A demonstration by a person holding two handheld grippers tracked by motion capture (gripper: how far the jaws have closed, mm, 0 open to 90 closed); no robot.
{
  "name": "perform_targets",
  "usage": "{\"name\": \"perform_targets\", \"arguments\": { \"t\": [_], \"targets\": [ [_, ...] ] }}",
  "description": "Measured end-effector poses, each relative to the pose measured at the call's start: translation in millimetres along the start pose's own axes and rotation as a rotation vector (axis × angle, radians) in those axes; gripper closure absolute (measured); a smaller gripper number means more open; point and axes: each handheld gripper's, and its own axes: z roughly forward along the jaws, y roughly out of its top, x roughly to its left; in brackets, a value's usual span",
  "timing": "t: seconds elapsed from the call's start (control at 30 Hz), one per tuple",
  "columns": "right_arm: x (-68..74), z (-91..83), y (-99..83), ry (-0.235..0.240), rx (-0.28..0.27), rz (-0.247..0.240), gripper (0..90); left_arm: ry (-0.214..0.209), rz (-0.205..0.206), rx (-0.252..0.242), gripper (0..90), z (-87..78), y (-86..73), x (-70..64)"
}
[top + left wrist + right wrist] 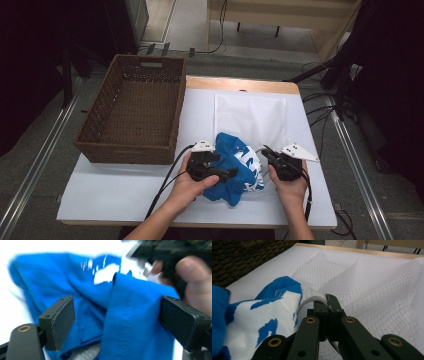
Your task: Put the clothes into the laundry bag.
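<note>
White-covered table: right gripper pinches mesh bag rim to hold it open, while left gripper, jaws wide, straddles blue garment for stuffing.

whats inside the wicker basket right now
Nothing shows inside the wicker basket: the high view has only its bare woven floor. The strip just behind its near wall is hidden. The blue garment lies on the table beside it, at the mesh bag.
</note>
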Motion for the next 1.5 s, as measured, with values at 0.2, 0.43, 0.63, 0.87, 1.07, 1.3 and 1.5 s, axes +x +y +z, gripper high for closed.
{"name": "perform_targets", "arguments": {
  "t": [0.2,0.43,0.63,0.87,1.07,1.3,1.5],
  "targets": [
    [-1.8,-1.8,0.7,0.006,-0.004,0.002,89.4,-0.042,0.055,0.082,61.8,19.2,-10.7,-7.4],
    [4.9,-2.1,4.1,0.028,-0.012,0.008,89.5,-0.151,0.121,0.015,74.2,13.0,-1.7,-26.1],
    [12.7,-7.2,11.5,0.049,-0.037,-0.003,89.5,-0.017,0.051,-0.181,75.6,4.8,8.5,-23.0],
    [16.1,-15.3,19.9,0.072,-0.052,0.027,89.6,0.056,0.033,-0.192,75.7,9.3,9.9,-20.1],
    [11.8,-8.9,13.1,0.068,-0.021,0.044,89.6,-0.068,0.088,0.063,70.5,40.5,-5.8,-16.8],
    [7.5,-9.5,12.2,0.058,-0.024,0.052,89.5,-0.081,0.075,-0.109,36.4,10.8,9.6,-6.9],
    [6.6,-9.1,11.6,0.053,-0.025,0.054,89.5,0.129,-0.082,-0.171,32.3,4.9,27.3,15.9]
  ]
}}
